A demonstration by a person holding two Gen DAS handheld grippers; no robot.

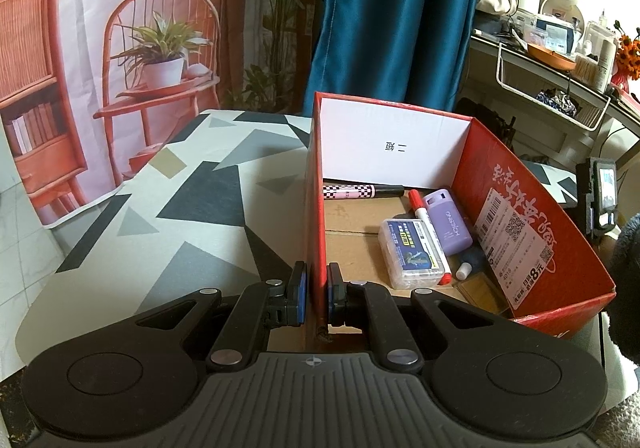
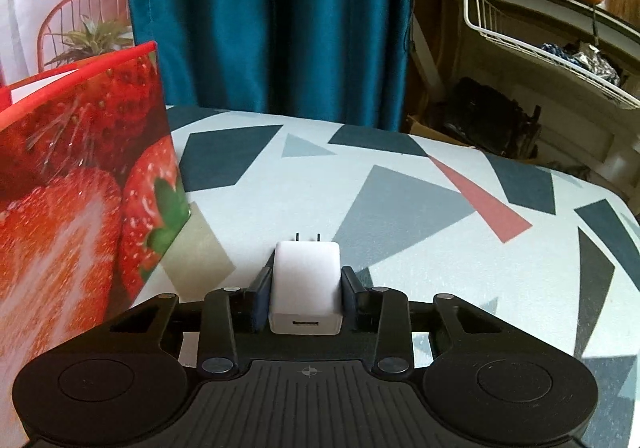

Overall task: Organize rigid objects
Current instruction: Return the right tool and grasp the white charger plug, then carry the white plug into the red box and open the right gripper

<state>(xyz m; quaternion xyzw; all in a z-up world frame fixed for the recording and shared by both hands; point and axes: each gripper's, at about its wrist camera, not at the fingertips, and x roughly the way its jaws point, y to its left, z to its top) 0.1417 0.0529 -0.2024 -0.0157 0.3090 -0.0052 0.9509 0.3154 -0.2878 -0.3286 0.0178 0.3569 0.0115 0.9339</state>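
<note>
Clamping the red box [image 1: 472,183] by its left wall, left gripper [image 1: 316,294] is nearly closed, one pad inside, one outside. Right gripper [image 2: 306,298] pinches a white charger [image 2: 306,284], prongs forward, above the table [image 2: 420,248] just right of the box, near its front edge.

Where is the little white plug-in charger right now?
The small white plastic charger block is clamped between the right tongs, prongs pointing forward, above the patterned tablecloth, just right of the red strawberry-printed cardboard box.
</note>
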